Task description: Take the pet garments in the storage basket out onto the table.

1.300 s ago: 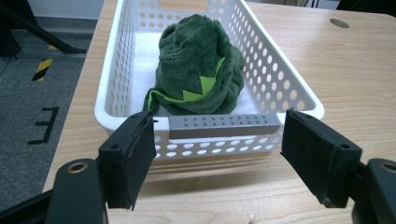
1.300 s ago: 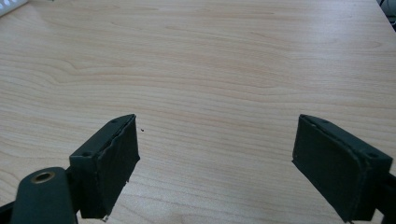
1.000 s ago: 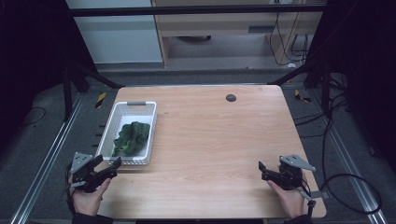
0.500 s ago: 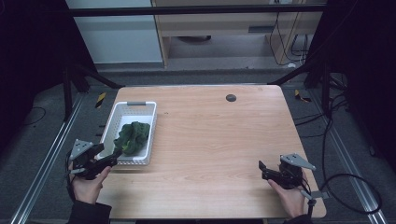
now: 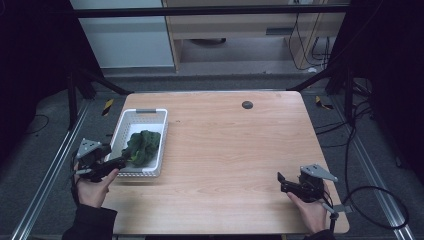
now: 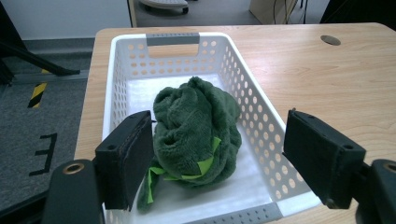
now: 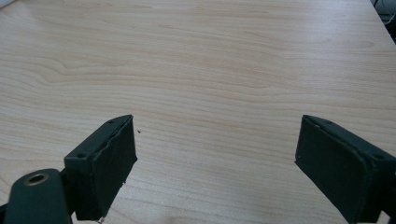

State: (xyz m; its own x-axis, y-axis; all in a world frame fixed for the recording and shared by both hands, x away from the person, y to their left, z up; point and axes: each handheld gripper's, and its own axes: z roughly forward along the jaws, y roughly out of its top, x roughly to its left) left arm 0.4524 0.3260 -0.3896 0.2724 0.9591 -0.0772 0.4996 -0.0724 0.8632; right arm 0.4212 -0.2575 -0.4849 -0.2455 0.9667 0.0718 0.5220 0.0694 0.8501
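Green towel (image 6: 194, 135) lies bunched in the white basket (image 6: 261, 116) at the tabletop's (image 5: 240, 150) left side. Left claw (image 6: 219, 158) hovers at the basket's near rim, jaws spread, apparently lined up to grasp it. Right claw (image 7: 215, 163) waits spread over bare wood.

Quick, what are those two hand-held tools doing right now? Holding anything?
Left tool: open, holding nothing, aimed at the green cloth in the white basket.
Right tool: open, holding nothing, over the bare table.
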